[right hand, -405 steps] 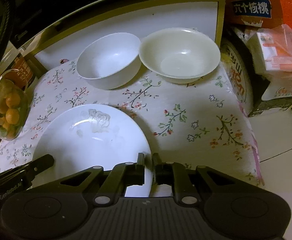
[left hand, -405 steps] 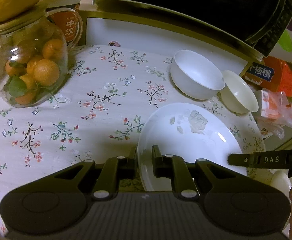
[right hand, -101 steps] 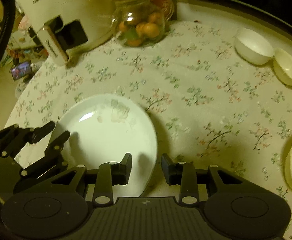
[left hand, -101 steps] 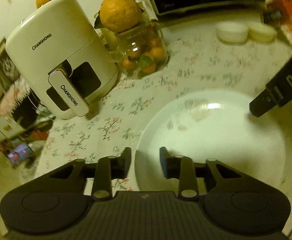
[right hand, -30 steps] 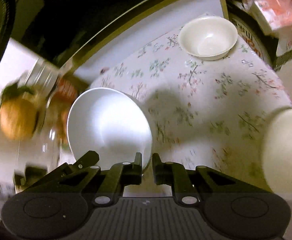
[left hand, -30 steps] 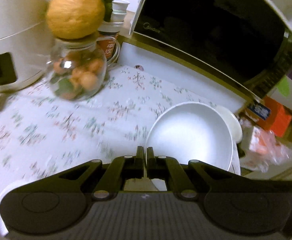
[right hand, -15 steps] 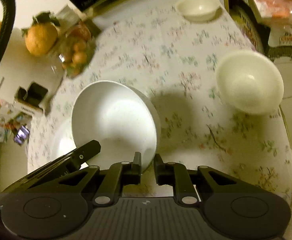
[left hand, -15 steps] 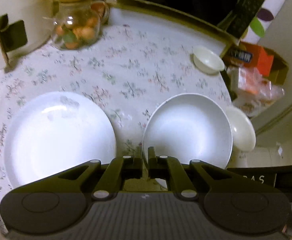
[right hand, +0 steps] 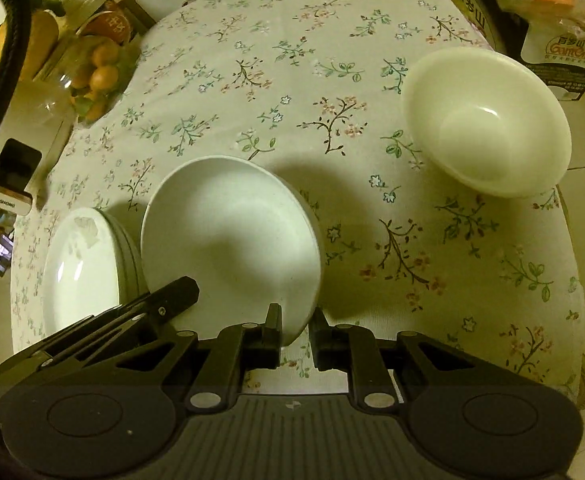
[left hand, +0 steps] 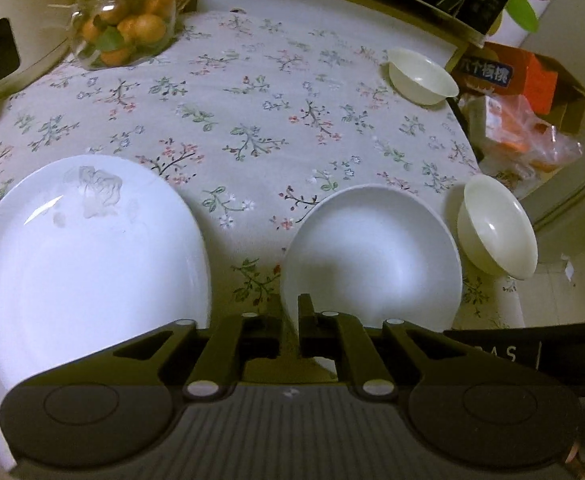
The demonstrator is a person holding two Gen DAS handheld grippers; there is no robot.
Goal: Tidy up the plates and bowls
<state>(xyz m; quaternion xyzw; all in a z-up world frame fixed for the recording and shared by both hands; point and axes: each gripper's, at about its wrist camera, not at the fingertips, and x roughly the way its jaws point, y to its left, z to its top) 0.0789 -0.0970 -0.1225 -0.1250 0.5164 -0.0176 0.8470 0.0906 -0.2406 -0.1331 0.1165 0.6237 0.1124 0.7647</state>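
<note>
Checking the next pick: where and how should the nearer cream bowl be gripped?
On the cream bowl, probably the near rim, from above, one finger inside, one outside: it stands upright, its thin flared wall suits a pinch, and it looks too wide to span.

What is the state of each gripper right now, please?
Left gripper: closed on the bowl rim, starting to open.
Right gripper: slightly open, the same rim loose between its fingers.

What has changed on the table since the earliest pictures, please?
The plate and the white bowl were carried from the back to the near edge and now sit side by side. The left claw grips the bowl's rim; the right claw straddles it. The cream bowl at the back and the fruit jar stayed put.
</note>
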